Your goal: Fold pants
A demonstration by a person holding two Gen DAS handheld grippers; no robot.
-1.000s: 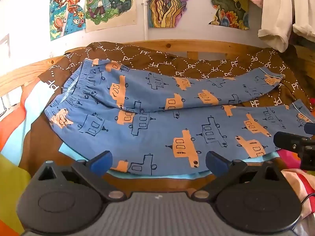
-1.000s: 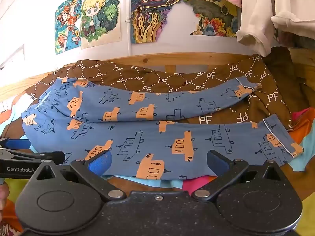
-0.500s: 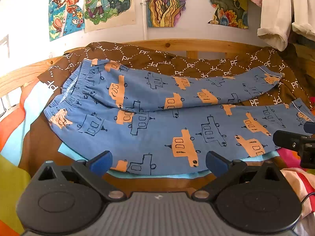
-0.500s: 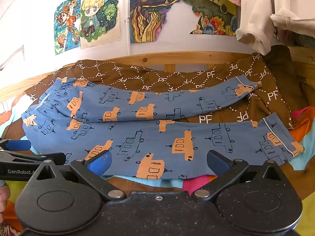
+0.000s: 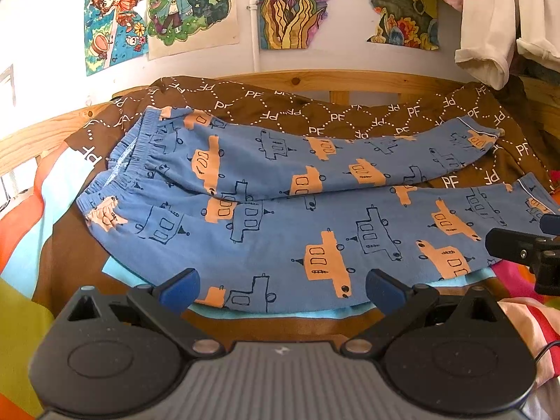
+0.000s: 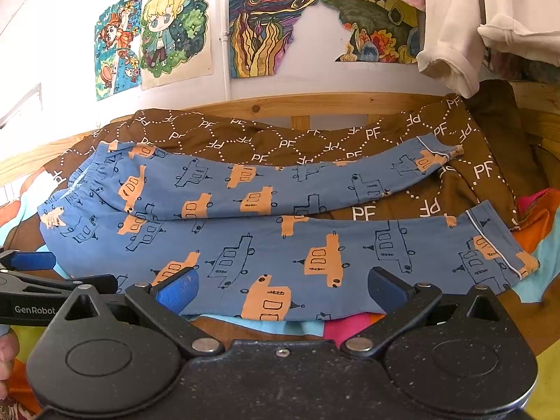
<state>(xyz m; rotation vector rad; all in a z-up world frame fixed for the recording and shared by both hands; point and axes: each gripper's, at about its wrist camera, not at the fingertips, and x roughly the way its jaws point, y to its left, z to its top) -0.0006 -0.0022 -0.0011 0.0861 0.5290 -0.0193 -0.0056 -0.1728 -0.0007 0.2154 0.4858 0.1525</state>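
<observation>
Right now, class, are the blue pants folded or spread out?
Spread out: the pants lie flat, both legs apart, waistband left, cuffs right.

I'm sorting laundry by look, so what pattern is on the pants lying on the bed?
Blue pants printed with orange and dark outlined vehicles; clearest in the right wrist view.

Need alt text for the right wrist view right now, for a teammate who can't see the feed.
Blue pants printed with orange and outlined vehicles lie spread flat on a brown "PF" blanket, waistband at left, both legs running right with a gap between the cuffs. The open right gripper hovers at the near edge, gripping nothing; the left gripper pokes in at far left. Colourful drawings hang on the wall behind.
</observation>
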